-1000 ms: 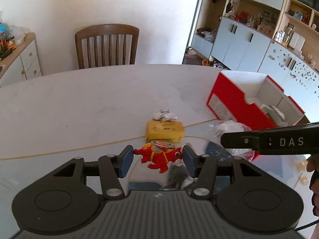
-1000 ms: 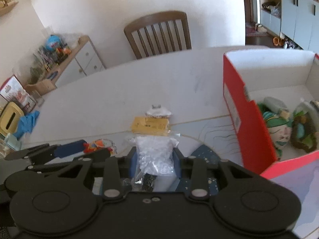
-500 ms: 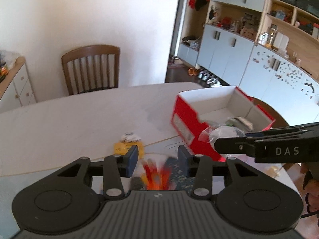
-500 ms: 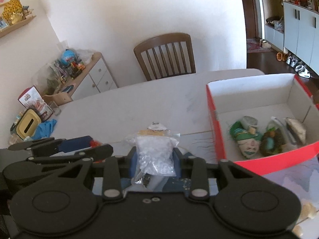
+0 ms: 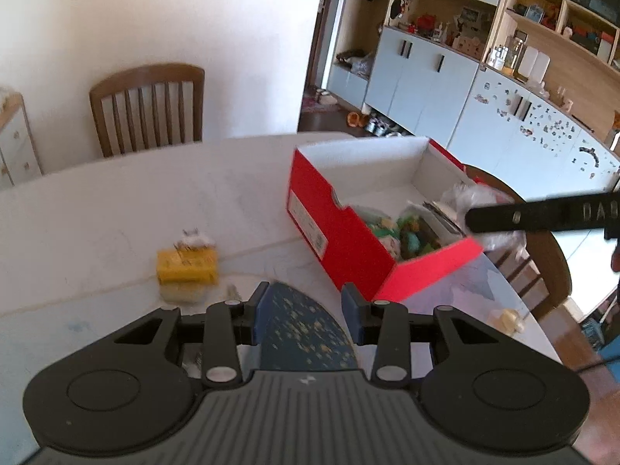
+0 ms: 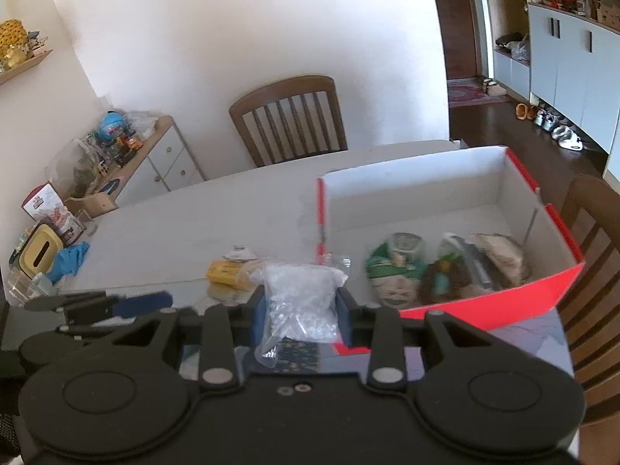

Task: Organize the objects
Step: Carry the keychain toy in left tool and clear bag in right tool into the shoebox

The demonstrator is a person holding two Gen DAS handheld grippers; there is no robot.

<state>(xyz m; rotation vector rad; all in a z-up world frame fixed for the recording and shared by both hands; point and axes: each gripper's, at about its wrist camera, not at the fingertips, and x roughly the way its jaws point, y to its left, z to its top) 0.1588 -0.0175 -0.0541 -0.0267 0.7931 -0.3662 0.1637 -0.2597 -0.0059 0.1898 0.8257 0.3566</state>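
1. Near the table's (image 5: 97, 209) right edge sits an open red box (image 5: 341, 232), with a green figure (image 6: 395, 275) and other small items inside.
2. The right gripper (image 6: 302, 306) is clamped on a clear bag of white bits (image 6: 300, 298), held above the table just beside the box's near left corner.
3. The left gripper (image 5: 306, 306) has its jaws closing; nothing shows between them, only a blue patterned mat (image 5: 302, 329) below.
4. A yellow packet (image 5: 186, 267) lies toward the table's middle, with a small white item (image 5: 192, 238) touching its far side.
5. A wooden chair (image 5: 147, 108) stands at the far edge.
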